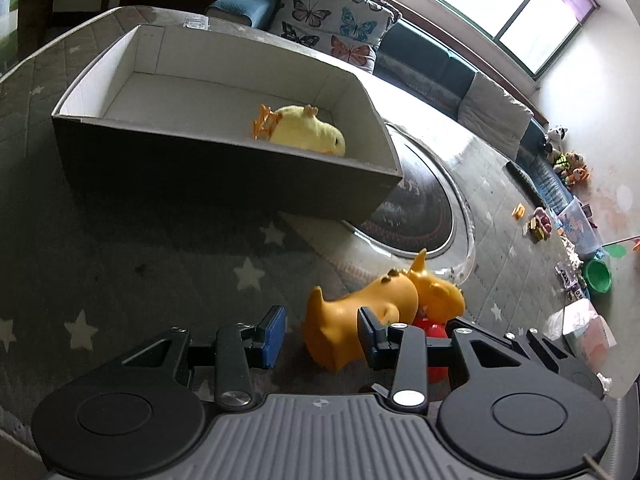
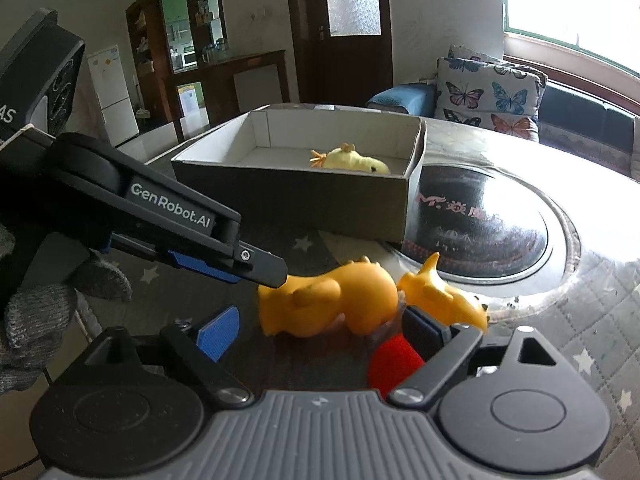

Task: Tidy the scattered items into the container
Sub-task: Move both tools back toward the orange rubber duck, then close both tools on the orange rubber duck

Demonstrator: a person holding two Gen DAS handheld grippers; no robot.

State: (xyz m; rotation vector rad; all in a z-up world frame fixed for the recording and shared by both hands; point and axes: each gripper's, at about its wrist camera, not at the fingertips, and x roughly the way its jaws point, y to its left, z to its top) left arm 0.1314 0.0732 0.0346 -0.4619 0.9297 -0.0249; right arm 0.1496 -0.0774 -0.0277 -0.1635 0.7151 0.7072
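A grey cardboard box (image 1: 224, 168) with a white inside stands on the star-patterned mat; it also shows in the right wrist view (image 2: 296, 196). A yellow plush chick (image 1: 308, 130) lies inside it (image 2: 356, 162). An orange toy dinosaur (image 1: 360, 312) lies on its side in front of the box (image 2: 332, 300), with a red item (image 2: 394, 358) beside it. My left gripper (image 1: 320, 334) is open, its jaws either side of the dinosaur's tail end. My right gripper (image 2: 320, 330) is open, close in front of the dinosaur. The left gripper (image 2: 240, 268) reaches in from the left.
A round glass-topped disc (image 2: 480, 224) lies right of the box. Butterfly cushions (image 1: 332, 24) and a sofa stand behind. Scattered toys, a clear bin (image 1: 576, 224) and a green bowl (image 1: 598, 276) sit at the far right of the left wrist view.
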